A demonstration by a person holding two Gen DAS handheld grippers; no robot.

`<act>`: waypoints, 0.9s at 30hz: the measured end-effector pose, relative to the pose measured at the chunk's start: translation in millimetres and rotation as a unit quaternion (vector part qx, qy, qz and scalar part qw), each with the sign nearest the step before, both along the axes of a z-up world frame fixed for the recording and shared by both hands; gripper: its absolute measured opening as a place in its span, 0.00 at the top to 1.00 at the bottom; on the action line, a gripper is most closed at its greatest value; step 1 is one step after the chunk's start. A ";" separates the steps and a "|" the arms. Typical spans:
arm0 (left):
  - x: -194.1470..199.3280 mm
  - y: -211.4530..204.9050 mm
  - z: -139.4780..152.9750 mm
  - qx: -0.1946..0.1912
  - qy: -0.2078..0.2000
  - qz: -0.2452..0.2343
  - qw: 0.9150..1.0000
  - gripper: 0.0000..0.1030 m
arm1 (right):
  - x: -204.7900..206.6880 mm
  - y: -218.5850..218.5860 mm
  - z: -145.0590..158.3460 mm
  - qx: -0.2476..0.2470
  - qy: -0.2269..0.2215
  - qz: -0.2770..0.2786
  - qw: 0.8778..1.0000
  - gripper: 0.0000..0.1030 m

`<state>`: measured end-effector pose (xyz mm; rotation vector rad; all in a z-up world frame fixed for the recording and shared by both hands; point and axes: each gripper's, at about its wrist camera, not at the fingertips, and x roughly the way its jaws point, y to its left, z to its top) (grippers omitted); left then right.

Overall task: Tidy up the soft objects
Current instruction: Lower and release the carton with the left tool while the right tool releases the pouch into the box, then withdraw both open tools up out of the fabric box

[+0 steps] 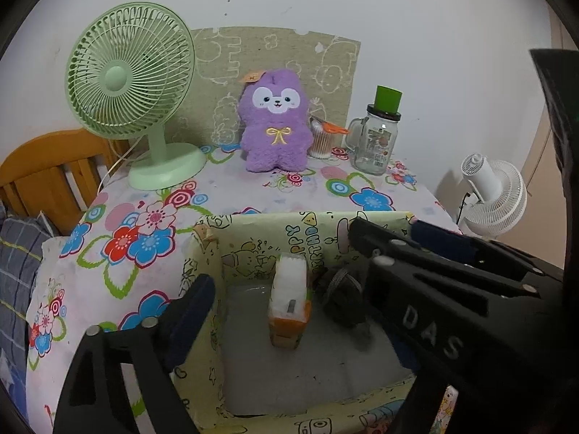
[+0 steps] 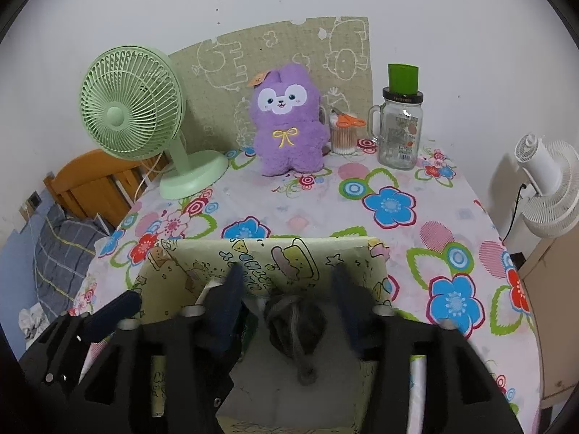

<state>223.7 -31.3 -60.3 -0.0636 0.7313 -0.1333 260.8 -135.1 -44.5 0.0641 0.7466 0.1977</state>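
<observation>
Hovering over the open box (image 2: 260, 253) at the near edge of the table (image 2: 416, 253), both pairs of tongs pointing down into it; right tongs (image 2: 286, 282) standing apart about halfway, nothing gripped, the grey knitted bundle (image 2: 293, 320) lying on the box floor between and just below the two pads, touching neither as far as can be told; bundle's tail trailing toward the near side, so its long axis running near to far, in line with the tongs; left tongs (image 1: 278, 253) gaping wide and empty, the white-and-orange packet (image 1: 289, 303) standing upright on the box floor between the pads, clear of both; packet's long axis running up and down, sitting left of the grey bundle, the two just beside each other; right hand being nearer the bundle, left hand nearer the packet; judging both soft items already dropped inside and the tongs free to lift straight up; remaining on the far side of the table, well apart from the box, the purple plush (image 2: 287, 123) sitting upright against a patterned board, a green fan (image 2: 134, 112) to its left and a glass jar (image 2: 400, 133) to its right; probably the plush being the next soft thing to fetch, lying straight ahead and far from both tongs, roughly midway between them.
</observation>
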 end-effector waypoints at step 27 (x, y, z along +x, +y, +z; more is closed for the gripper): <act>-56.8 -8.6 30.6 -0.002 -0.039 0.000 0.999 0.00 | -75.3 -15.0 39.9 -0.033 -0.071 -0.023 0.997 0.03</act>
